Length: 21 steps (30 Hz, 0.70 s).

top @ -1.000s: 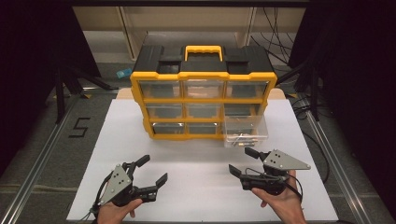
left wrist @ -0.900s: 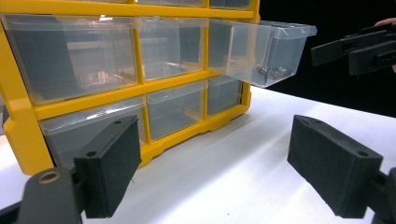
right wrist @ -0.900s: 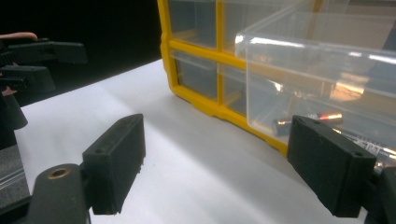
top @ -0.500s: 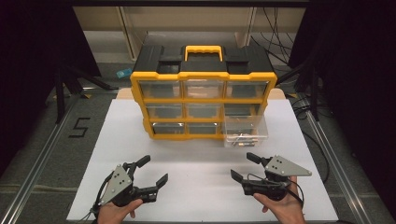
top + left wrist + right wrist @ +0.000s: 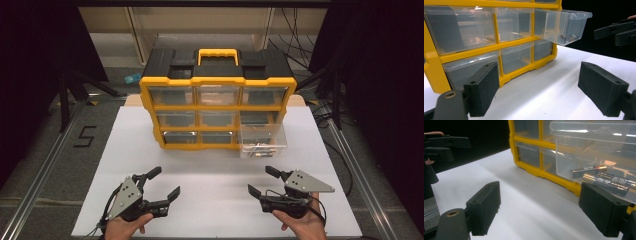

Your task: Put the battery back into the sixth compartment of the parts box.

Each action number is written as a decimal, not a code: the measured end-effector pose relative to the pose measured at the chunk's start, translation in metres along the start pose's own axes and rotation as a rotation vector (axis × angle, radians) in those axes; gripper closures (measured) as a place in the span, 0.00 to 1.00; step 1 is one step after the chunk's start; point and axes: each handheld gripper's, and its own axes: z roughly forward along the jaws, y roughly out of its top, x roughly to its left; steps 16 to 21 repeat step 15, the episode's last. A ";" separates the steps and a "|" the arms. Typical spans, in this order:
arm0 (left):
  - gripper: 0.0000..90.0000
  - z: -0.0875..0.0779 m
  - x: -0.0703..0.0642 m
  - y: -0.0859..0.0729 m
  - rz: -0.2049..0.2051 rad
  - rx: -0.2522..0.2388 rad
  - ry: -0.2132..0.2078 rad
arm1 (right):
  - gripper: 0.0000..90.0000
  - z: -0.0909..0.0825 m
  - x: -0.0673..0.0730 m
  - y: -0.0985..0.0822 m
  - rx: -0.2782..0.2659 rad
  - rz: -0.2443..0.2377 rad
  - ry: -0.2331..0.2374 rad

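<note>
The drawer [image 5: 263,141] is pulled out of the organizer [image 5: 217,107], batteries [image 5: 609,180] untouched; both grippers [image 5: 156,189] [image 5: 264,181] are held open before it.

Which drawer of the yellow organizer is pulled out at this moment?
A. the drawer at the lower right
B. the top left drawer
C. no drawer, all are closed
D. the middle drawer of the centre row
A: in the high view the clear drawer at the lower right of the organizer sticks out over the white table, and the right gripper view shows batteries inside it.
</note>
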 end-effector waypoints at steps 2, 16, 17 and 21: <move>0.19 0.000 0.000 0.000 0.000 0.001 0.000 | 0.21 0.000 0.000 0.000 0.001 0.001 -0.003; 0.19 0.000 0.000 0.000 0.000 -0.001 0.000 | 0.21 0.001 -0.001 -0.001 0.003 0.001 -0.006; 0.19 0.000 0.000 0.000 0.000 -0.001 0.000 | 0.21 0.001 -0.001 -0.001 0.003 0.001 -0.006; 0.19 0.000 0.000 0.000 0.000 -0.001 0.000 | 0.21 0.001 -0.001 -0.001 0.003 0.001 -0.006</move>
